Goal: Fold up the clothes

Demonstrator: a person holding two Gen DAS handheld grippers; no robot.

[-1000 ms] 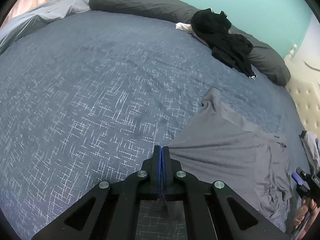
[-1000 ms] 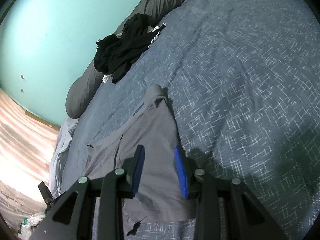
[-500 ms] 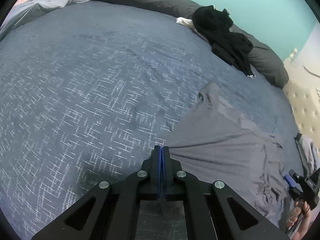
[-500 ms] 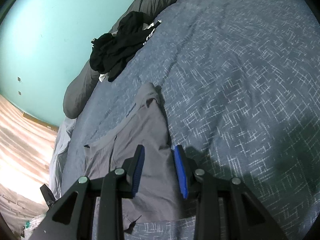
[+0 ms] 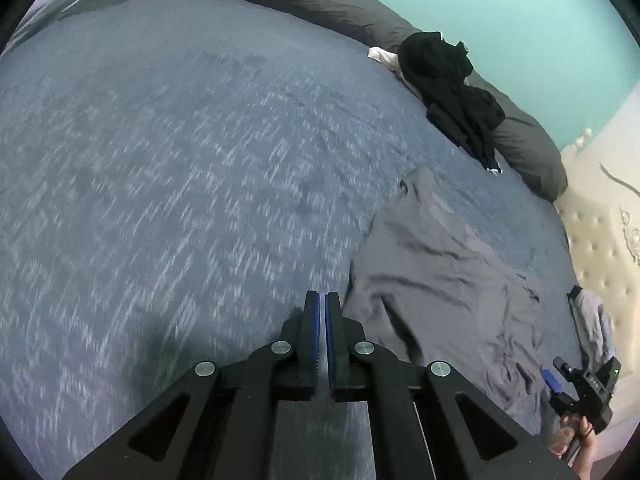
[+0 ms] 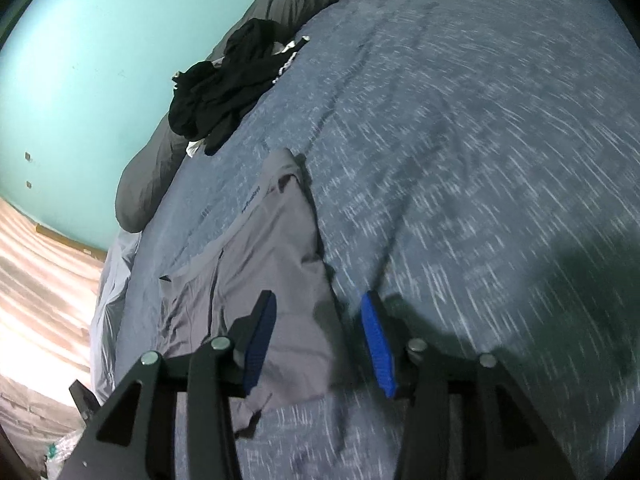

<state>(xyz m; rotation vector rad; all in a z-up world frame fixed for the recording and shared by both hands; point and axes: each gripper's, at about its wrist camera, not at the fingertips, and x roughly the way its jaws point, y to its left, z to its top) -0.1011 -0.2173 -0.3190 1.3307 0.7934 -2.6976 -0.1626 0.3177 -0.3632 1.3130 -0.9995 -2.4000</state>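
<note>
A grey garment [image 5: 440,288] lies spread and creased on the blue patterned bedspread [image 5: 160,168]. My left gripper [image 5: 322,298] is shut on the garment's near corner, and creases fan out from its tips. In the right wrist view the same garment [image 6: 272,264] shows its waistband at the far end. My right gripper [image 6: 316,304] hangs just above the garment's near edge with its jaws opening. One finger is over the cloth and the other over the bedspread, and the pads press on nothing. A person's hand [image 5: 576,436] holds that gripper at the lower right.
A pile of black clothes [image 5: 452,80] rests against a long dark grey pillow [image 5: 320,4] along the teal wall. A cream tufted headboard [image 5: 600,240] bounds the bed on the right. Another grey cloth [image 5: 596,328] sits by it. Wooden floor [image 6: 40,280] lies beyond the bed's edge.
The right gripper's jaws have widened over the garment's edge. The left gripper has shifted sideways, staying shut at the garment's corner, and the view is blurred by motion.
</note>
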